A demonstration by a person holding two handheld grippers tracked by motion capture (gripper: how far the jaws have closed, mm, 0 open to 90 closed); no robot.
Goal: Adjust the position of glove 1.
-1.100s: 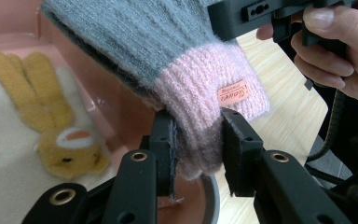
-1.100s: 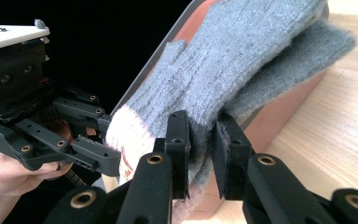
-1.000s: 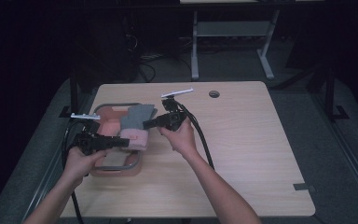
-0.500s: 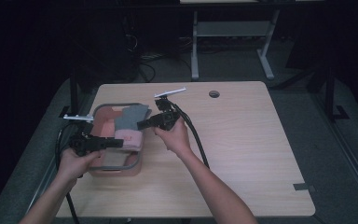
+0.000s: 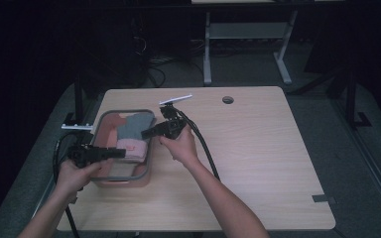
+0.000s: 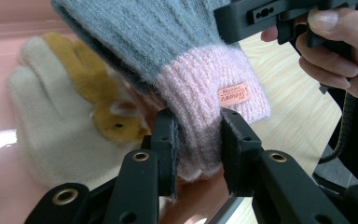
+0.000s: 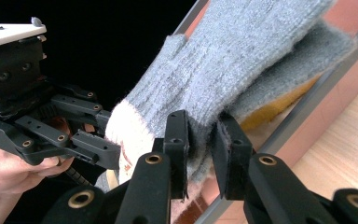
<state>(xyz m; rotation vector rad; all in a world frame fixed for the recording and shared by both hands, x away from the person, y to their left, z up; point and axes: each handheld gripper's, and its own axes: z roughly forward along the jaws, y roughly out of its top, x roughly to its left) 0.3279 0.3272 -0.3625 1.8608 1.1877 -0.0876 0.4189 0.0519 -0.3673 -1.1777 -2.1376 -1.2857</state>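
Grey wool, ribbed and fuzzy, hung stretched between two hand-held grippers over a pink tray (image 5: pixel 146 171) at the left side of the wooden table (image 5: pixel 258 163). The knitted glove (image 6: pixel 168 42), grey in the body with a pale pink cuff bearing a small orange label (image 6: pixel 233 94), was gripped at both ends: the left gripper (image 6: pixel 198 140) had its jaws narrowed onto the pink cuff, and the right gripper (image 7: pixel 200 137) pinched the grey knit a little above it, both sets of pads sunk into the soft fabric. In the high view the left gripper (image 5: pixel 116 153) reached in from the tray's near-left edge and the right gripper (image 5: pixel 146 133) from its right rim.

Below the raised glove, inside the smooth, glossy tray with its grey metal-looking rim, lay a cream glove (image 6: pixel 51 116) carrying a mustard-yellow animal figure, flat and untouched.

Judging from the pictures, the work stood about midway: the grey glove was secured and lifted clear of the tray floor, yet remained above the tray, not set down anywhere on the bare tabletop. Its removal or straightening looked unfinished, and the cream glove appeared to be awaiting its turn.
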